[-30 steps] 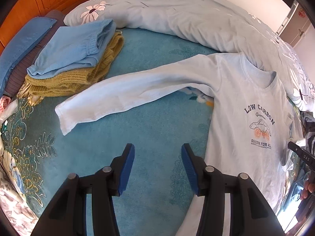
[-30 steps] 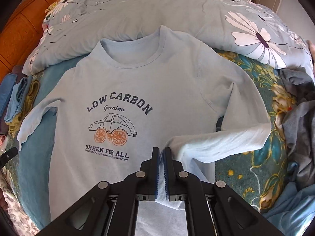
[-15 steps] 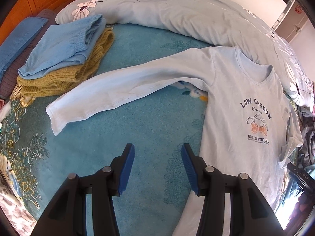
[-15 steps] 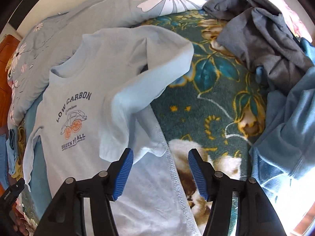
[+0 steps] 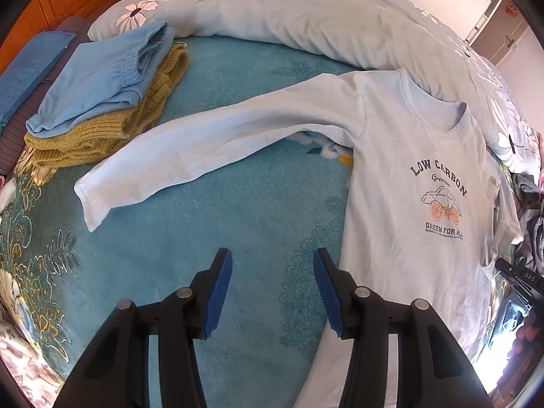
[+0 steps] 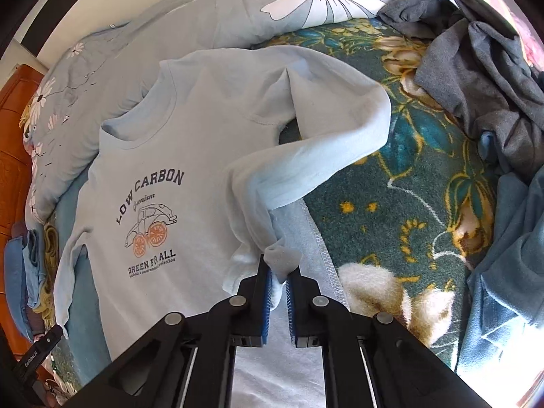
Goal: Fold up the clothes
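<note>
- Long-sleeved shirt (image 5: 401, 183): pale blue, printed front up, lying flat on the bed (image 5: 210, 224); centre-right of the left wrist view, centre-left of the right wrist view.
- Handling, as I judge it: light, limp cotton that will sag and drag; best taken at cuffs, shoulder seams or hem.
- Right gripper (image 6: 278, 277): jaws closed on the bunched cuff of one sleeve (image 6: 323, 156), which loops back over the shirt's side.
- Left gripper (image 5: 272, 292): jaws open, nothing between them, above bare bedcover just beside the shirt's side edge.
- Other sleeve (image 5: 204, 149): stretched out flat toward the left of the frame, cuff free.
- Folded stack (image 5: 102, 102): blue garment over mustard knit, upper left, near that cuff.
- Floral duvet (image 5: 306, 17): touching the collar along the top.
- Grey clothes heap (image 6: 482, 68): upper right, apart from the shirt.
</note>
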{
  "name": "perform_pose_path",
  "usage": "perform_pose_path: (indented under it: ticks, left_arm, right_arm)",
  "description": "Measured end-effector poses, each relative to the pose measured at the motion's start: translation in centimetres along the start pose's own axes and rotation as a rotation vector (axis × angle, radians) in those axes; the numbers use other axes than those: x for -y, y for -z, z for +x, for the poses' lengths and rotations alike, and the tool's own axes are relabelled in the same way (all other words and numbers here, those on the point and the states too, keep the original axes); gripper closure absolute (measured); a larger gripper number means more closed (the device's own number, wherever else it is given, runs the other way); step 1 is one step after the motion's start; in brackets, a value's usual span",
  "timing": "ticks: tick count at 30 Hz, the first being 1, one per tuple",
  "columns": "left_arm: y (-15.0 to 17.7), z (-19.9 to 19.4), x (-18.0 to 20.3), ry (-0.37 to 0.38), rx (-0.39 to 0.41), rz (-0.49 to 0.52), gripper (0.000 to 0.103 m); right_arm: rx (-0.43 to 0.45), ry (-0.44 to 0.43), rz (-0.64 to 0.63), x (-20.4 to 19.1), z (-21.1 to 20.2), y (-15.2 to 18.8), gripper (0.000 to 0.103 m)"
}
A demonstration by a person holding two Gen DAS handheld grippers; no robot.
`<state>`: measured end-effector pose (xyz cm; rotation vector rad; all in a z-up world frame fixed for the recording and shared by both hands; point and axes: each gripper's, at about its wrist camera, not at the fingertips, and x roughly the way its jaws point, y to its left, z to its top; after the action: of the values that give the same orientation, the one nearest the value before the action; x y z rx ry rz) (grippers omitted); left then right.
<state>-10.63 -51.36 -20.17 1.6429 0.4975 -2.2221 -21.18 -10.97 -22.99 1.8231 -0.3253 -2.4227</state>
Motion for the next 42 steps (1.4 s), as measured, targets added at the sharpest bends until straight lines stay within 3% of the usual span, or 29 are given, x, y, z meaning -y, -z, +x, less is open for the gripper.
perform_pose_path:
  ticks: [4,9,13,17,21,27,28,29,31,34,38,42]
  left_arm:
    - [-0.3,-0.4,-0.4,-0.001,0.008,-0.013,0.052]
    - [-0.4,-0.8,-0.9,-0.007,0.014,-0.032,0.052]
    - [-0.3,-0.7,-1.4,-0.014,0.009,-0.051,0.052]
    - [-0.2,-0.5,-1.8,-0.026,0.001,-0.066,0.052]
    - [-0.2,-0.2,-2.1,-0.039,-0.006,-0.071,0.052]
    - [-0.5,-0.2,-2.7,-0.045,-0.009,-0.092,0.052]
    - [-0.6,-0.2,-2.8,-0.047,-0.008,-0.097,0.052]
    - [-0.8,-0.2,-3.1,-0.049,-0.007,-0.104,0.052]
    - [-1.1,-0.4,-3.8,-0.051,-0.001,-0.123,0.052]
    - [-1.6,-0.6,-5.6,-0.070,0.018,-0.161,0.049]
    - [-2.0,-0.5,-9.1,-0.127,0.046,-0.232,0.046]
    - [-2.0,0.3,-13.6,-0.194,0.053,-0.313,0.046]
  right_arm:
    - [0.068,0.083,-0.078,0.3,-5.0,-1.5,0.095]
    - [0.161,0.348,-0.214,3.5,-11.2,-4.9,0.095]
    - [0.162,0.549,-0.235,8.3,-12.5,-8.0,0.095]
    - [0.117,0.657,-0.185,13.3,-11.4,-10.3,0.095]
    - [0.091,0.640,-0.115,15.7,-10.3,-10.9,0.093]
    - [0.117,0.647,-0.143,14.1,-10.1,-10.7,0.089]
    - [0.132,0.651,-0.142,13.8,-10.5,-10.6,0.079]
    - [0.148,0.655,-0.141,13.5,-11.0,-10.5,0.061]
    - [0.196,0.667,-0.142,12.7,-12.2,-10.4,0.041]
    - [0.265,0.672,-0.159,11.1,-14.3,-10.2,0.031]
    - [0.309,0.517,-0.158,7.1,-15.4,-8.4,0.018]
    - [0.299,0.344,-0.183,1.8,-14.4,-6.0,0.015]
